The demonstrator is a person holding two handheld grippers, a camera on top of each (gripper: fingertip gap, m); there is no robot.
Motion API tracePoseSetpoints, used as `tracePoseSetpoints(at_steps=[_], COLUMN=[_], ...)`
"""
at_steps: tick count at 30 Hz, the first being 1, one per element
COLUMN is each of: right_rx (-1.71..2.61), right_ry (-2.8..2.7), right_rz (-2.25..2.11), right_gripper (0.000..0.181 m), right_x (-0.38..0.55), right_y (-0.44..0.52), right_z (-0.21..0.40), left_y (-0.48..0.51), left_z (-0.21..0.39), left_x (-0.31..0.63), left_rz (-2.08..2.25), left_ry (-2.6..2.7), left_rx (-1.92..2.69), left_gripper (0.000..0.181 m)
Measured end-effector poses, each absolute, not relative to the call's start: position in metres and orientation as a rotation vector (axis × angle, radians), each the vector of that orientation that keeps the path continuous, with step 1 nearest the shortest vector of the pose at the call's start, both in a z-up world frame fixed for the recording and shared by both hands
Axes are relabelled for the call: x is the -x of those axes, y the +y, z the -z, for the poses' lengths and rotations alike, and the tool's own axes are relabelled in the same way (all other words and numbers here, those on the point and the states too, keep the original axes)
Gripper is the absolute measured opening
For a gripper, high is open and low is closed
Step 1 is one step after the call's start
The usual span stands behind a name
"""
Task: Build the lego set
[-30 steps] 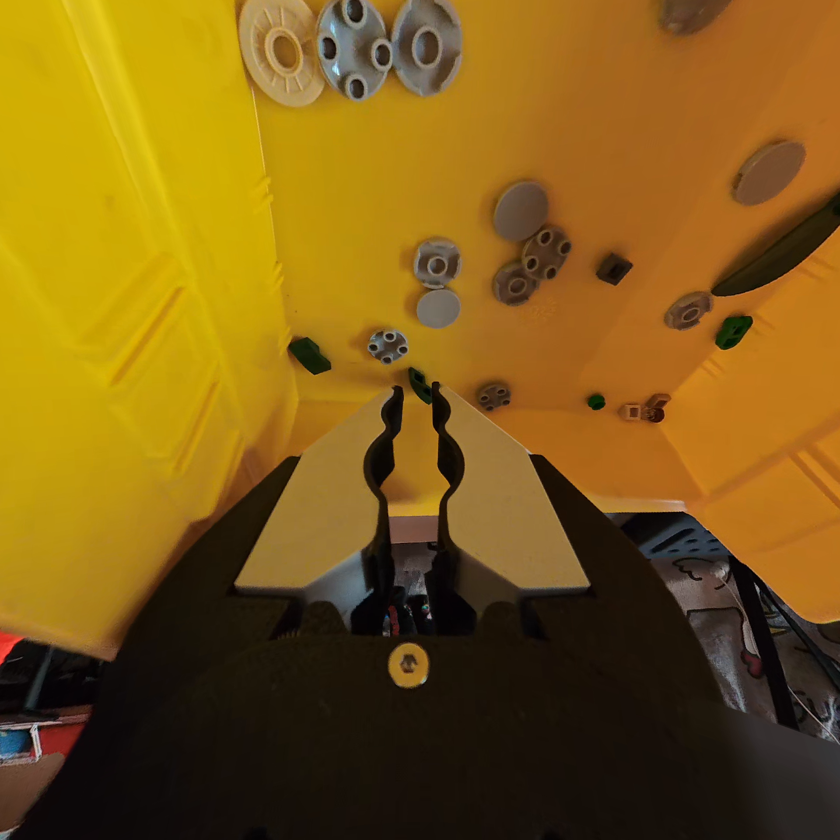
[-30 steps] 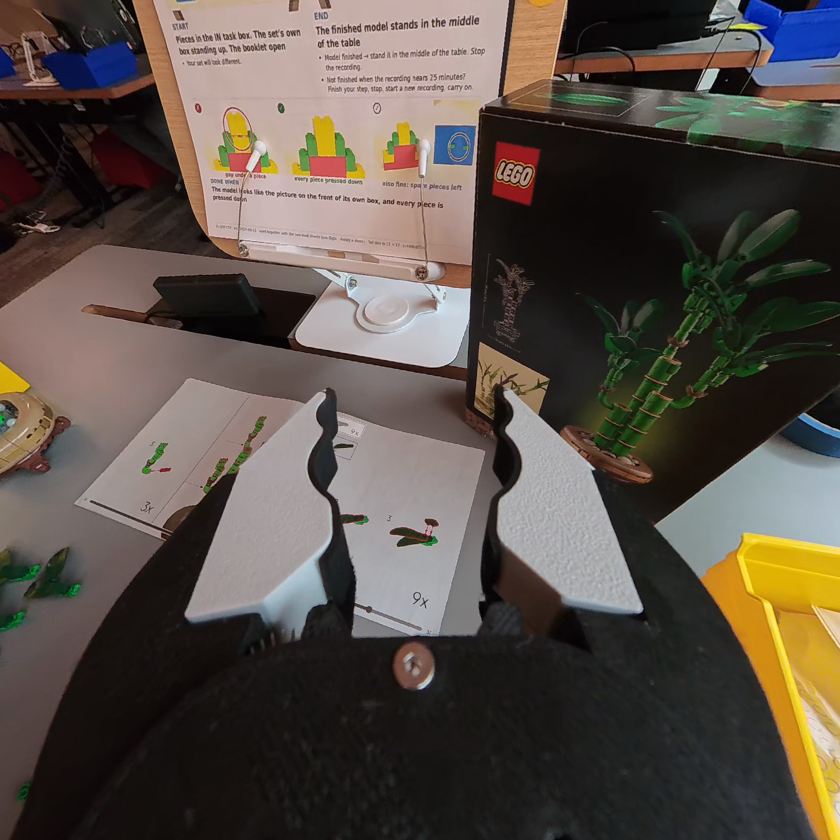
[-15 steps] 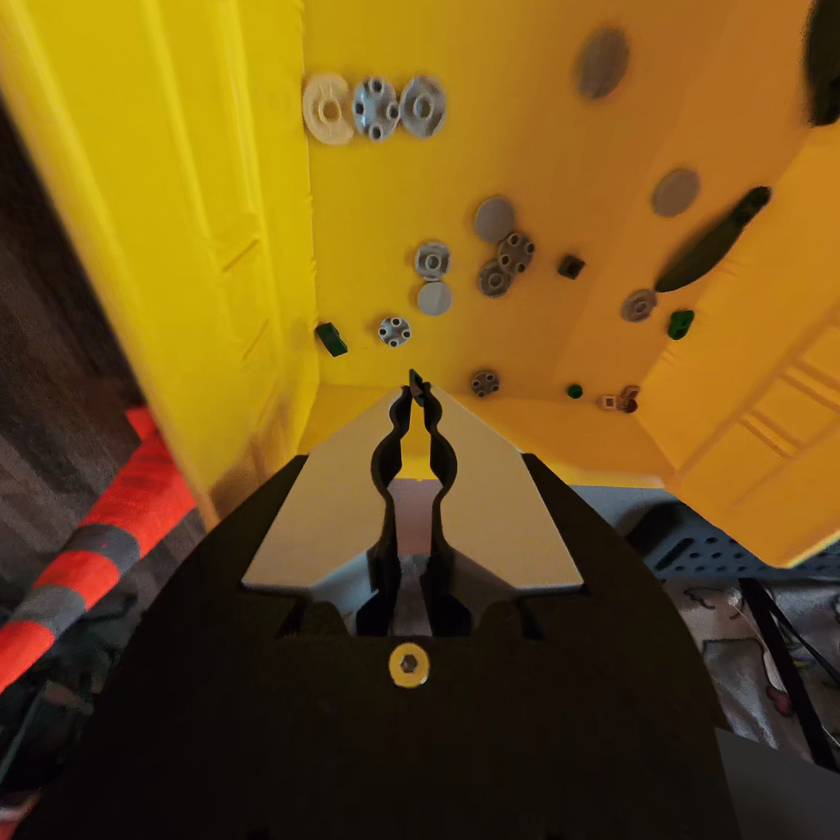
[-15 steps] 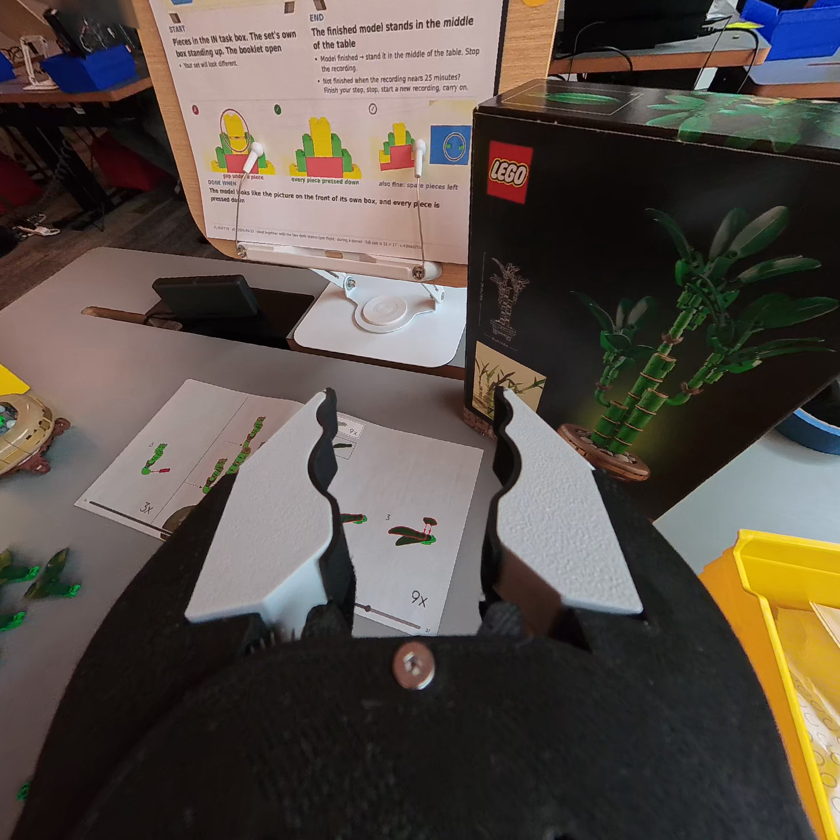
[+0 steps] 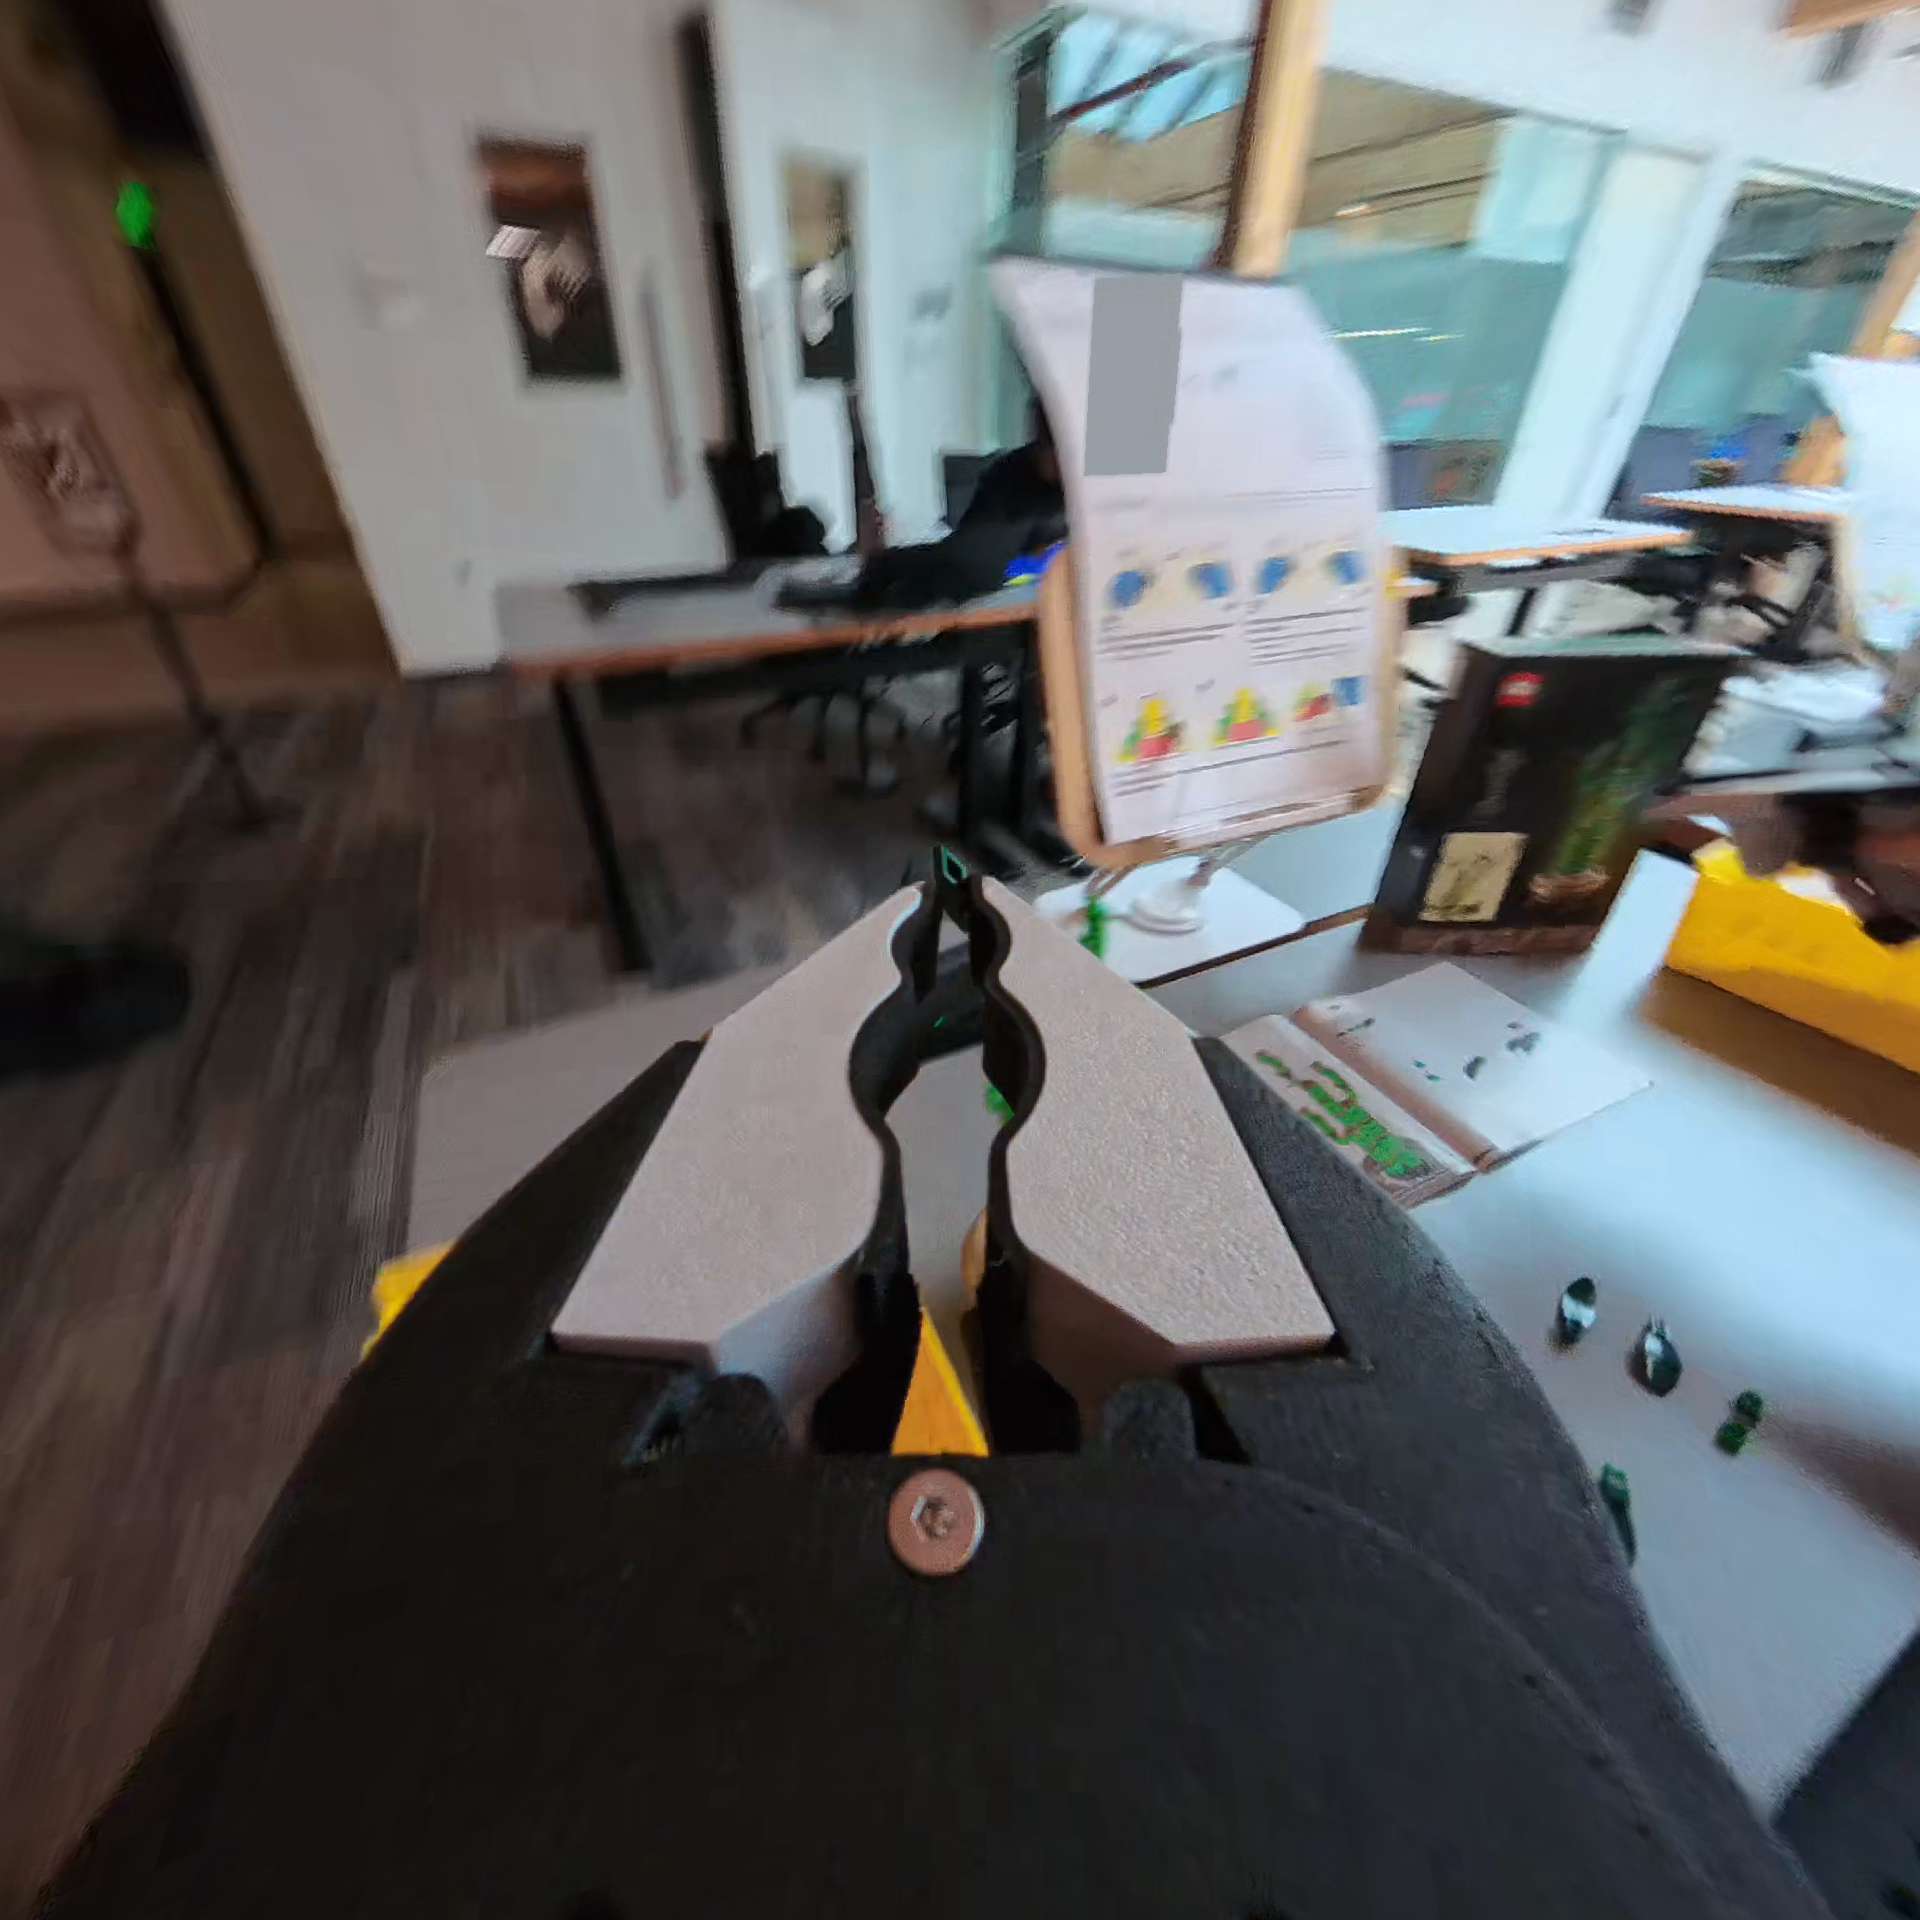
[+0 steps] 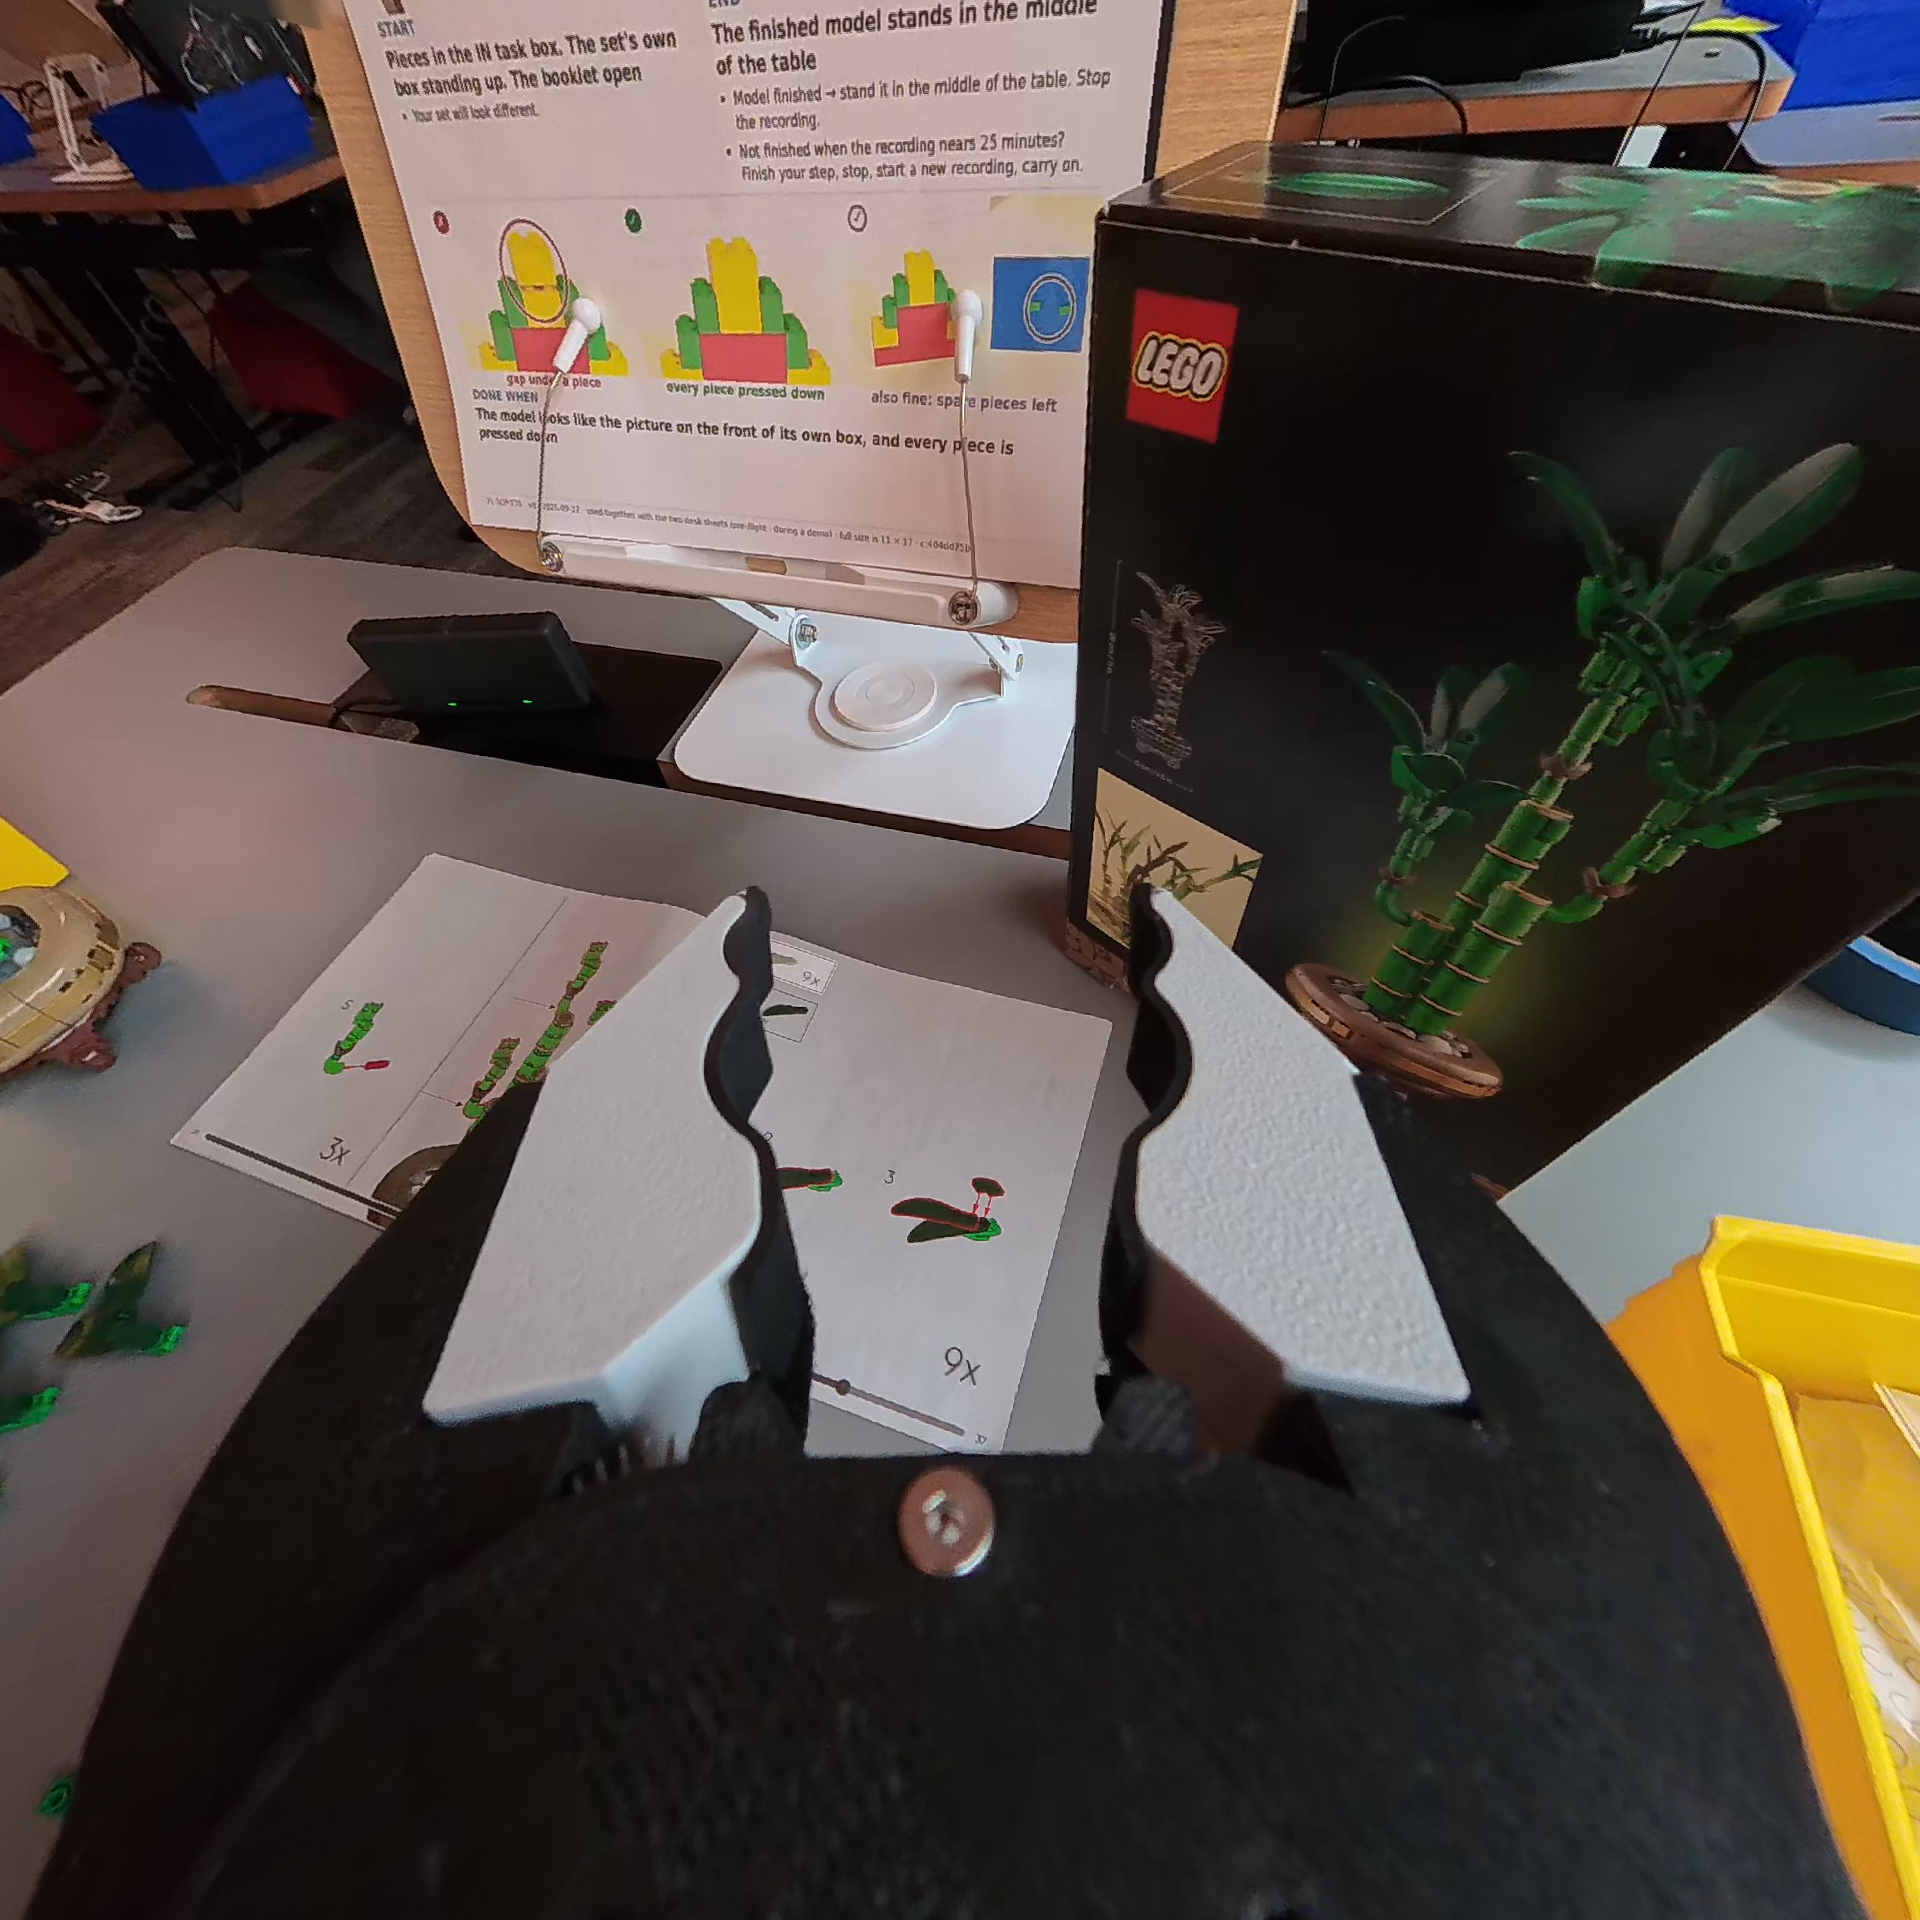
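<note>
1. Over on the left side, the left tool (image 5: 951, 891) is pinched nearly closed on a tiny dark green piece (image 5: 948, 864), which pokes out just past the tips. It's held up in the air above the near-left edge of the table (image 5: 1766, 1226). That view is blurry, so I can't tell the piece's exact shape.
2. Next along in the right wrist view, a cluster of loose green leaf bits (image 6: 99, 1314) lies on the table, with a tan-and-brown round base (image 6: 52, 987) just behind them.
3. Middle: the open instruction booklet (image 6: 935, 1091) lies flat, and the right tool (image 6: 940, 904) hovers over it, spread wide and holding nothing.
4. Right of that stands the black set box (image 6: 1507, 675), upright, and the yellow bin (image 6: 1787, 1309) sits at the far right edge.
5. What matters for the next move, I'd guess: the leaf bits lie to the right of and below the left tool, roughly between the two tools. The piece sticks out along the tool's own line, so it probably needs tipping down toward the table. The left tool already has it, so that side looks like the one to go.
</note>
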State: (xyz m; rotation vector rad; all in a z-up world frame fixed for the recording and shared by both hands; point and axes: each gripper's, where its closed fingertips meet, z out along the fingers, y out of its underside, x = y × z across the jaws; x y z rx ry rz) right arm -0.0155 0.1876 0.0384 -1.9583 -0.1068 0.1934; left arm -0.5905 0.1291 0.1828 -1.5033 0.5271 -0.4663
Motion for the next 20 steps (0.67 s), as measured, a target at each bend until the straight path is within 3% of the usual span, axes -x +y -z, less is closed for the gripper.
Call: tracePoseSetpoints(at_steps=[5, 8, 15, 20], right_rx=[1.943, 1.932, 1.881, 1.857], right_ry=[-0.128, -0.14, -0.191, -0.186], right_rz=[-0.215, -0.227, -0.288, -0.352], right_gripper=[0.068, 0.068, 0.068, 0.068], right_x=[0.023, 0.027, 0.042, 0.044], right_y=[0.187, 0.187, 0.183, 0.186], right_z=[-0.043, -0.047, -0.06, -0.061], left_y=[0.109, 0.09, 0.051, -0.005], left_z=[-0.187, -0.181, -0.08, 0.013], left_x=[0.496, 0.425, 0.273, 0.205], left_rz=[0.262, 0.406, 0.538, 0.845], left_ry=[0.823, 0.855, 1.142, 1.579], left_rx=[1.235, 1.146, 1.222, 1.567], left_gripper=[0.003, 0.003, 0.003, 0.003])
